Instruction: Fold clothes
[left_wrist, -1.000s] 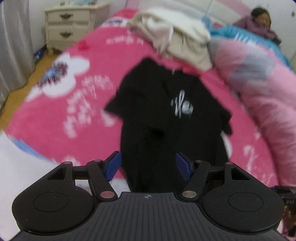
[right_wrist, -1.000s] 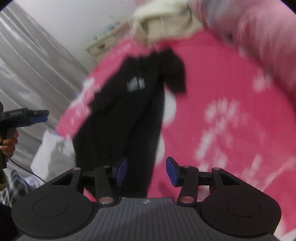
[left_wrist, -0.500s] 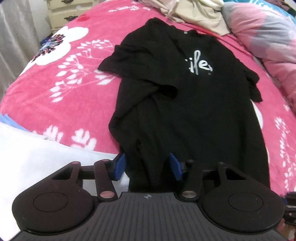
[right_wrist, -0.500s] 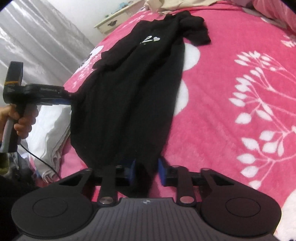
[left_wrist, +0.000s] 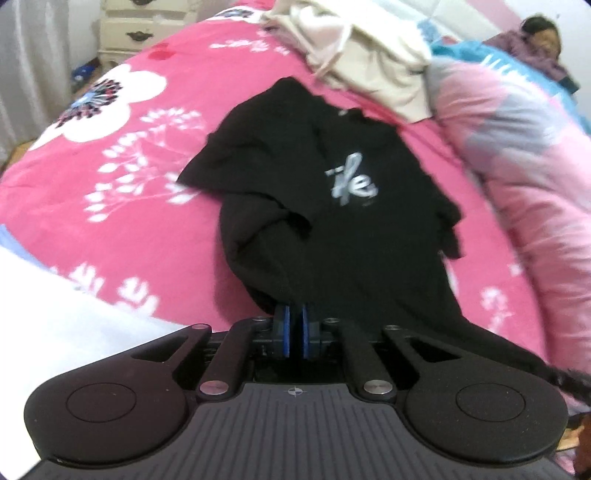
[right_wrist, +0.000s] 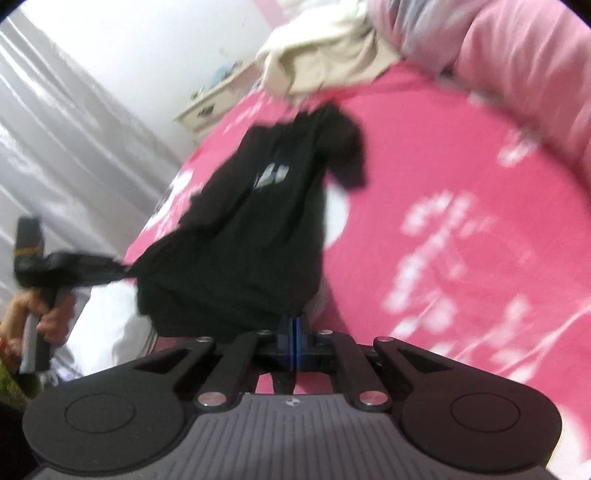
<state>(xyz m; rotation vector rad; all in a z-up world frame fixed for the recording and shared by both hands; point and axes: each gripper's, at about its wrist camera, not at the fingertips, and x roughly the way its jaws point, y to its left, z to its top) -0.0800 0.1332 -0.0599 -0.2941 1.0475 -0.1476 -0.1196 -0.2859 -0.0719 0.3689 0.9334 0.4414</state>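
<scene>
A black T-shirt (left_wrist: 332, 229) with a white chest print lies on the pink flowered bedspread (left_wrist: 110, 184), collar at the far end. My left gripper (left_wrist: 293, 325) is shut on the shirt's near hem, and black cloth bunches above its blue pads. My right gripper (right_wrist: 294, 325) is shut on the hem at the other corner of the T-shirt (right_wrist: 258, 229). In the right wrist view, the left gripper (right_wrist: 33, 258) is at the left in a hand (right_wrist: 48, 314). The hem stretches between the two grippers, lifted off the bed.
A heap of cream clothes (left_wrist: 369, 66) lies beyond the collar. A rolled pink quilt (left_wrist: 517, 166) runs along the right, with a person (left_wrist: 543, 33) lying behind it. A cream dresser (left_wrist: 144, 29) and grey curtain (right_wrist: 55, 147) stand on the left. White sheet (left_wrist: 55, 314) covers the near edge.
Both grippers went from open around the hem to shut on it. The near end of the shirt has risen off the bed and bunched toward the grippers.
</scene>
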